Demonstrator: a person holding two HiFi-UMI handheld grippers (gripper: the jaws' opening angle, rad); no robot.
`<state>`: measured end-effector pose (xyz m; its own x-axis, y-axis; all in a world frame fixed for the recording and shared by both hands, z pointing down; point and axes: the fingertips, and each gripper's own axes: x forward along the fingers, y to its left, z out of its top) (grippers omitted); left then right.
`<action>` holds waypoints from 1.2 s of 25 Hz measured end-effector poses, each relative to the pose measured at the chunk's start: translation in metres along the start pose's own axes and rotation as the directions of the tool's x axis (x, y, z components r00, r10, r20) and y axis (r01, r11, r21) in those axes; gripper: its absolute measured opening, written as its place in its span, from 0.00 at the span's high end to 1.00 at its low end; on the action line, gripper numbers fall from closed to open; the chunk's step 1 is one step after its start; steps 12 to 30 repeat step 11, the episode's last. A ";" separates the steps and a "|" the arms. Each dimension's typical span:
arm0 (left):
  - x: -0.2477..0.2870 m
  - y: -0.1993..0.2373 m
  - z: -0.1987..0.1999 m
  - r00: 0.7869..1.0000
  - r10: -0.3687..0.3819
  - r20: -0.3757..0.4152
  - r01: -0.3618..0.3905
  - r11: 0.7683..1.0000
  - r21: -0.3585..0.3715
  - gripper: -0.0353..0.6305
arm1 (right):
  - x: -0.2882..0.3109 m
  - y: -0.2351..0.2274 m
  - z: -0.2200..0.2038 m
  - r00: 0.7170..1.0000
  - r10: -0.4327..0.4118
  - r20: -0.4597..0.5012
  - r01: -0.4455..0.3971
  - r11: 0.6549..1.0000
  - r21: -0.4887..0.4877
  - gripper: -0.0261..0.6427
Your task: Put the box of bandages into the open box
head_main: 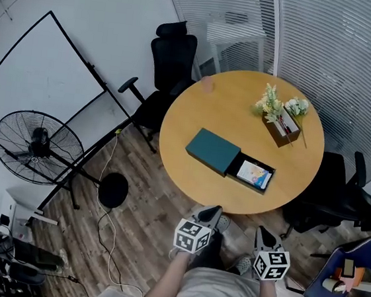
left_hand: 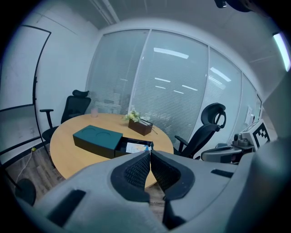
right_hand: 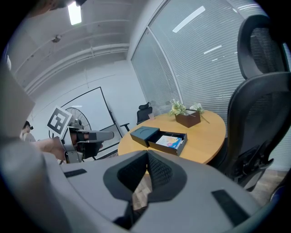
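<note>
- Both claws are clenched and empty: the left gripper (left_hand: pixel 149 154) has its black ribbed pads pressed tip to tip with nothing between them, and the right gripper (right_hand: pixel 146 157) is closed the same way, with only wooden floor showing below its pads.
- In the head view the two grippers are held low, close to the person's torso. They sit side by side over the floor, just short of the near edge of the round wooden table (head_main: pixel 202 116).
- Neither gripper touches anything on the table.
- The open box (head_main: pixel 212 151) lies near the table's front edge. It is a teal sleeve with a black tray (head_main: pixel 270 181) slid out toward the person's right.
- The box of bandages (head_main: pixel 254 174), flat and pale with blue and orange print, lies inside that black tray.
- A dark planter (head_main: pixel 282 130) holding pale flowers stands farther back on the right side of the table, well apart from the open box.
- A small pink cup (head_main: pixel 207 83) stands at the table's far edge.
- Black office chairs stand around the table: one (head_main: pixel 172 56) behind it and another (head_main: pixel 340 195) at its right.
- A standing fan (head_main: pixel 36 147) and a whiteboard (head_main: pixel 44 78) are off to the left, with slatted blinds behind the table.
</note>
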<state>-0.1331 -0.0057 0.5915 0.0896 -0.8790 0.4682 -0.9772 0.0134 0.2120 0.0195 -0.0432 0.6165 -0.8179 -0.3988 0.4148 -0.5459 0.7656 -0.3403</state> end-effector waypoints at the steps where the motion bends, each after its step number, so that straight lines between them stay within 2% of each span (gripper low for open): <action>1: 0.000 0.000 0.000 1.000 -0.002 0.000 0.002 1.000 0.001 0.93 | 0.000 0.000 0.000 1.000 0.000 0.001 0.000 1.000 0.000 0.96; 30: 0.006 -0.005 0.005 1.000 -0.012 0.003 0.012 1.000 0.008 0.93 | 0.000 -0.003 0.002 1.000 0.002 0.009 -0.002 1.000 0.001 0.96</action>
